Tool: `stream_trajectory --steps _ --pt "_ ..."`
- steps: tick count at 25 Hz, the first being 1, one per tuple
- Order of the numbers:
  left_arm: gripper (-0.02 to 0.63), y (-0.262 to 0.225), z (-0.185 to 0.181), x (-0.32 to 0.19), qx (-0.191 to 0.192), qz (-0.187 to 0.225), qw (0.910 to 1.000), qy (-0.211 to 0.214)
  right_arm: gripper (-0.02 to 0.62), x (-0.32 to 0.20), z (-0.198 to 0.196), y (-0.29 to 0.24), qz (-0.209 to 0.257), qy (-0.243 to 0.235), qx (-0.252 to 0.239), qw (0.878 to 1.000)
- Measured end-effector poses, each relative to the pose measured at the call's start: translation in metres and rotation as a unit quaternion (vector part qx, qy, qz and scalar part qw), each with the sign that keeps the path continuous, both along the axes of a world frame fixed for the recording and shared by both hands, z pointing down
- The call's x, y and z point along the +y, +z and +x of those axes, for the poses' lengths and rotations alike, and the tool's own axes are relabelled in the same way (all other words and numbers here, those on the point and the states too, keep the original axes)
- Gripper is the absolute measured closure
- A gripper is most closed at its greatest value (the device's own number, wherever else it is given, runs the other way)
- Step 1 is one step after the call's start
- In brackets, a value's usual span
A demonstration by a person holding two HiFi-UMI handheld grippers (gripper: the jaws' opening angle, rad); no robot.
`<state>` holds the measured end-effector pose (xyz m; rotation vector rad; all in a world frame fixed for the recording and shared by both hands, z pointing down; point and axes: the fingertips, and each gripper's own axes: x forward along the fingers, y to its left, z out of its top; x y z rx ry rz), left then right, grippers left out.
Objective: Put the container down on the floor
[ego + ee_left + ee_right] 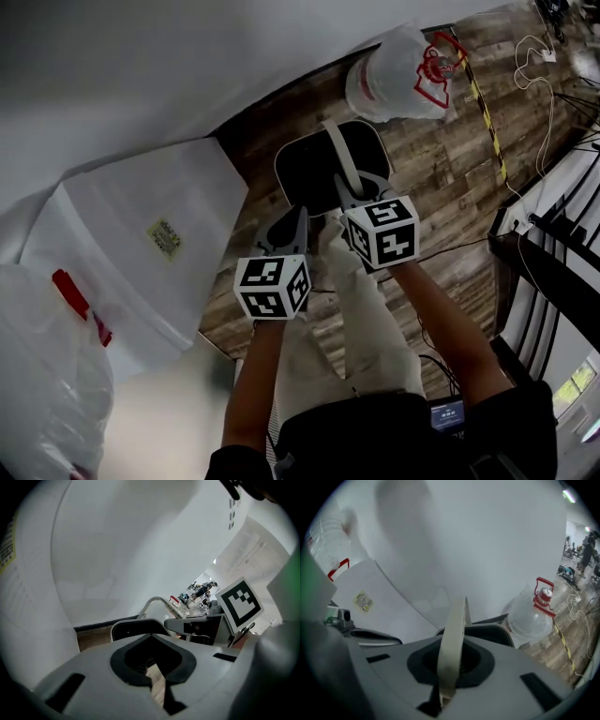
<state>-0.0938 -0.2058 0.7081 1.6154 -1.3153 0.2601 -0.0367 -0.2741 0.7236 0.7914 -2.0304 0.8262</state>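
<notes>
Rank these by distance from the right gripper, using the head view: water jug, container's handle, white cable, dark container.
1. The handle: pinched in the claw of the right gripper.
2. The dark container: just beyond the claw, slightly left.
3. The water jug: on the floor, further up the view.
4. The white cable: far top-right corner.

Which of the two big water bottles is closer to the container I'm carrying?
The water bottle at the head view's top, right beside the container. The other bottle is far off at bottom left, past the white box.
</notes>
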Motion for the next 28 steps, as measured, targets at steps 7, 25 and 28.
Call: stream_trajectory --steps 7,25,28 --pt "0.592 0.039 0.002 0.007 0.000 -0.020 0.9998 0.002 0.565 0.009 0.000 0.051 -0.022 -0.001 0.017 1.000" --pt "0.592 0.148 -0.002 0.043 -0.041 -0.087 0.9945 0.042 0.565 0.033 0.004 0.168 -0.048 -0.024 0.080 0.995" --pt "0.592 0.158 -0.004 0.043 -0.040 -0.091 0.9941 0.043 0.565 0.036 0.002 0.180 -0.052 -0.034 0.091 0.994"
